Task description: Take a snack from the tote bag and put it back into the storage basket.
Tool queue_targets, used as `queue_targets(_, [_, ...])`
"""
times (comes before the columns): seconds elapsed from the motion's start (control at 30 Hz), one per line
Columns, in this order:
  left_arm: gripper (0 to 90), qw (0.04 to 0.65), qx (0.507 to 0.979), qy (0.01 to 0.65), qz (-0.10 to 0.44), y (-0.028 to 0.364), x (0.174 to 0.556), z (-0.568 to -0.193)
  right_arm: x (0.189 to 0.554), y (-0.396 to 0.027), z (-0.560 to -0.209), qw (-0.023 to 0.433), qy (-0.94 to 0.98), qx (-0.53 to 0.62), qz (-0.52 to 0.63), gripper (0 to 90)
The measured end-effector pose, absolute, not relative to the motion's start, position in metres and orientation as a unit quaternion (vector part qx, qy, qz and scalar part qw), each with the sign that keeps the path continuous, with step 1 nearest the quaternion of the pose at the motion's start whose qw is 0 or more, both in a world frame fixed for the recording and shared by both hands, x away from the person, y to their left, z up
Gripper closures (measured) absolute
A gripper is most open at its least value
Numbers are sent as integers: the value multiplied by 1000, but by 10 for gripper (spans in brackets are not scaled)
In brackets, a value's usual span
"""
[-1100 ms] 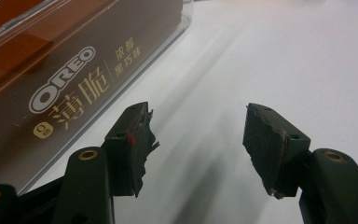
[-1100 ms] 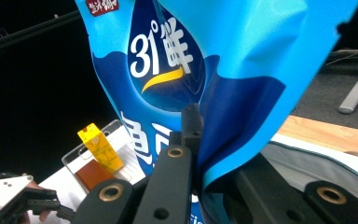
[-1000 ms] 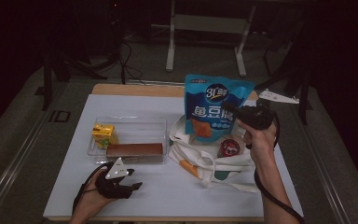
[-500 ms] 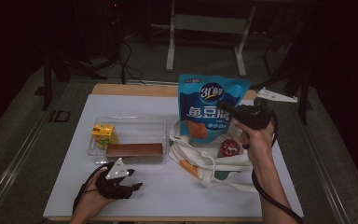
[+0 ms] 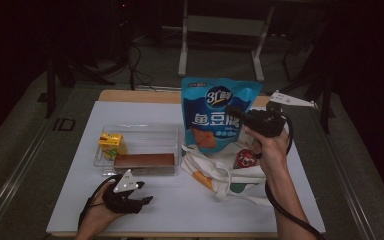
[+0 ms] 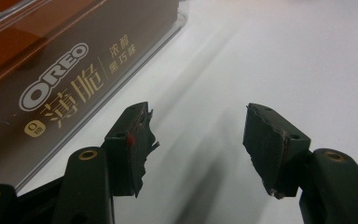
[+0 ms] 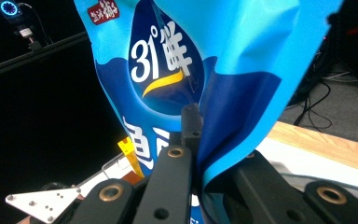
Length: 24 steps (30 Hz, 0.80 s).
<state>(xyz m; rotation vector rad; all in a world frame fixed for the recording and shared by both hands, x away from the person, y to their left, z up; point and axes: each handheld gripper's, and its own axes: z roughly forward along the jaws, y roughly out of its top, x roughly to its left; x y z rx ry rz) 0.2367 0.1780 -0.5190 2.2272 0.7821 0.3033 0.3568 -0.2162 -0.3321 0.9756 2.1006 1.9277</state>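
Observation:
A blue snack bag (image 5: pixel 212 112) hangs upright in the air over the white cloth tote bag (image 5: pixel 225 175), and my right gripper (image 5: pixel 236 116) is shut on its right edge. In the right gripper view the black jaws (image 7: pixel 193 128) pinch a fold of the bag (image 7: pixel 214 56). My left gripper (image 5: pixel 145 201) rests on the white mat near the front edge, just in front of the clear tray (image 5: pixel 140 134). Its jaws (image 6: pixel 196 140) stand open with nothing between them, next to the brown Oreo box (image 6: pixel 60 79).
The tray holds a yellow juice carton (image 5: pixel 112 145) and the brown Oreo box (image 5: pixel 144 161). A small red round packet (image 5: pixel 244 159) lies on the tote bag. The white mat (image 5: pixel 180 212) covers the table; a metal stand (image 5: pixel 225 25) stands behind on the dark floor.
My right gripper has carried the blue bag a little to the left and slightly higher. The left gripper has stayed where it was.

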Motion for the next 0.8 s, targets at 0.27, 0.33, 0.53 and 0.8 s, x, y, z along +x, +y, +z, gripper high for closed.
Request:
queue_targets(0.27, [411, 371, 869, 306, 115, 178, 236, -521, 358, -200, -330, 53, 696, 316, 643, 900])
queue_targets(0.33, [411, 372, 869, 306, 115, 178, 236, -521, 358, -196, -329, 52, 696, 314, 643, 900])
queue_targets(0.53, [411, 373, 868, 306, 119, 179, 235, -520, 359, -185, -328, 47, 695, 312, 646, 900])
queue_targets(0.8, [411, 373, 867, 309, 117, 180, 234, -521, 360, -170, -327, 36, 695, 307, 649, 900])
